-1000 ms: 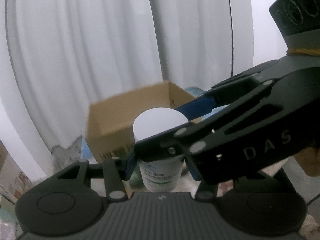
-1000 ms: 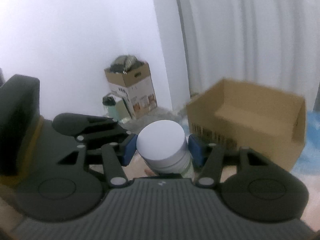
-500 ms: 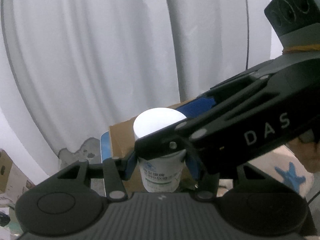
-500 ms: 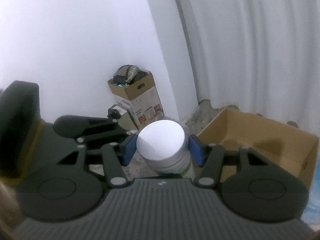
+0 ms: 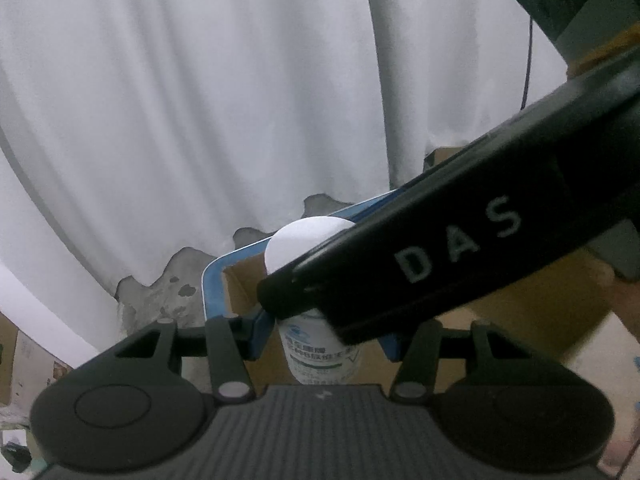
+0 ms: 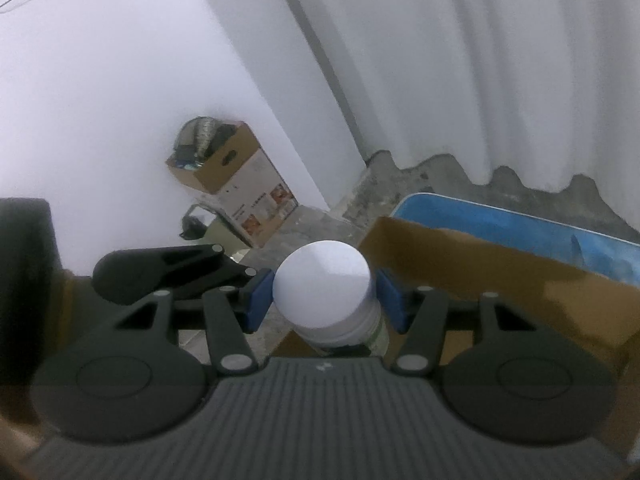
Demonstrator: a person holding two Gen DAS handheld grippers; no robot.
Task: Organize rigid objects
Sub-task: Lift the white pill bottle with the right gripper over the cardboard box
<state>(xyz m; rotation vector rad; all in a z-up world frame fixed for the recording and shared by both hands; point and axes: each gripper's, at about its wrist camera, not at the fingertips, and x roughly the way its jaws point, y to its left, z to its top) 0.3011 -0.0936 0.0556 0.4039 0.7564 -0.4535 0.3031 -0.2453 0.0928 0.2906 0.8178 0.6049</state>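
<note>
A white bottle point(image 6: 324, 288) with a flat white cap and a green-printed label point(image 5: 320, 352) is held in the air between both grippers. My right gripper point(image 6: 324, 300) is shut on it, with blue pads on either side just under the cap. My left gripper point(image 5: 322, 340) is shut on the labelled body lower down. The right gripper's black frame point(image 5: 460, 256) crosses in front of the cap in the left wrist view. An open cardboard box point(image 6: 500, 276) lies just right of and below the bottle. The bottle is over its left corner.
A blue tub or mat point(image 6: 500, 224) lies behind the box on bare concrete floor. A second carton point(image 6: 236, 184) stuffed with items stands against the white wall at the left. White curtains hang behind. A person's hand point(image 5: 628, 312) shows at the right edge.
Both grippers have carried the bottle across the room together. The cardboard box, earlier ahead and apart, is now close beside and under the bottle. Both grips are unchanged.
</note>
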